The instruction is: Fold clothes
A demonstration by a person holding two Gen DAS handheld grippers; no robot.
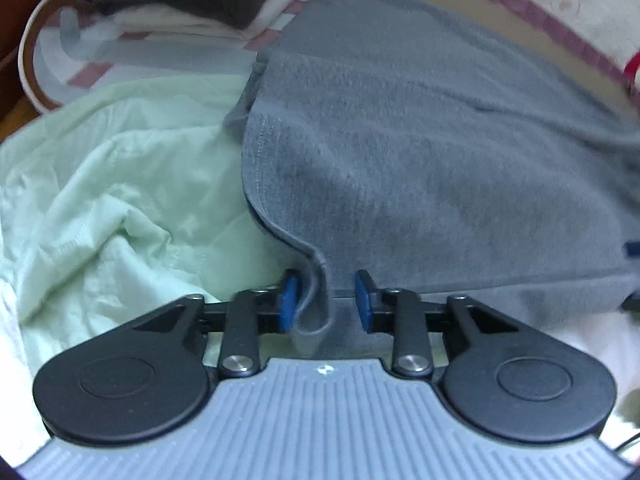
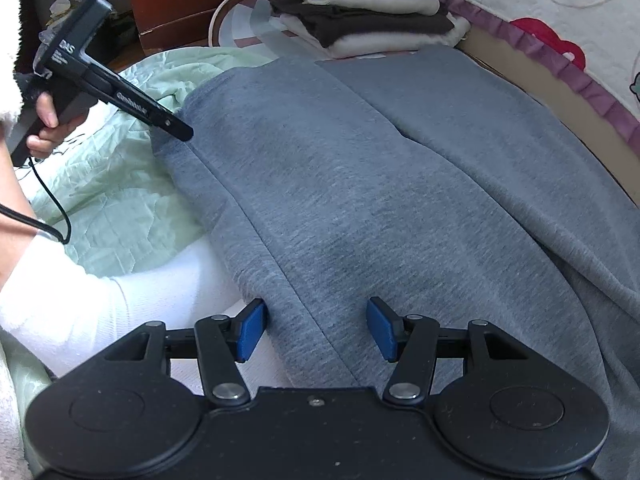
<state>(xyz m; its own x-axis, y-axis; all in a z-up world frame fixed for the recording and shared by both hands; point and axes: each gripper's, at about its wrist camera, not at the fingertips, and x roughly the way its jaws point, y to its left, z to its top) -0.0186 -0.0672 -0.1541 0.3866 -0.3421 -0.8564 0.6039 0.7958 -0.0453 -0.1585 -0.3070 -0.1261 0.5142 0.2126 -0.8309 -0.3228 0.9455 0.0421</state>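
Where the left gripper [image 1: 326,300] meets the work, its blue pads [image 1: 289,300] stand apart, released. A rolled hem of the grey garment [image 1: 420,160] rises between them. The hem lies against the left-hand pad and clear of the right-hand pad, so nothing is clamped. Immediately ahead of this gripper, the garment spreads forward and to its right as a broad flat panel. To its left, touching the garment's edge, lies a crumpled pale green quilt [image 1: 100,200].

The right gripper [image 2: 318,328] is likewise released, with its jaws wide apart. The garment's near portion runs between and under its pads, and a seam passes just inside the left-hand pad. Whether either pad touches the cloth cannot be told. A white knitted fabric [image 2: 100,292] lies to the near left of this gripper, beside the garment's edge.

Further ahead and to the left, a hand [image 2: 48,128] holds the other gripper's black body, tip down on the garment's far left edge. A black cable [image 2: 56,208] hangs from that handle.

Beyond the garment's far end sits a stack of folded clothes [image 2: 368,12]. A round mat [image 2: 236,16] lies to its left, with a wooden drawer unit [image 2: 180,0] behind. To the far right runs a printed cover with a purple frill [image 2: 560,60].
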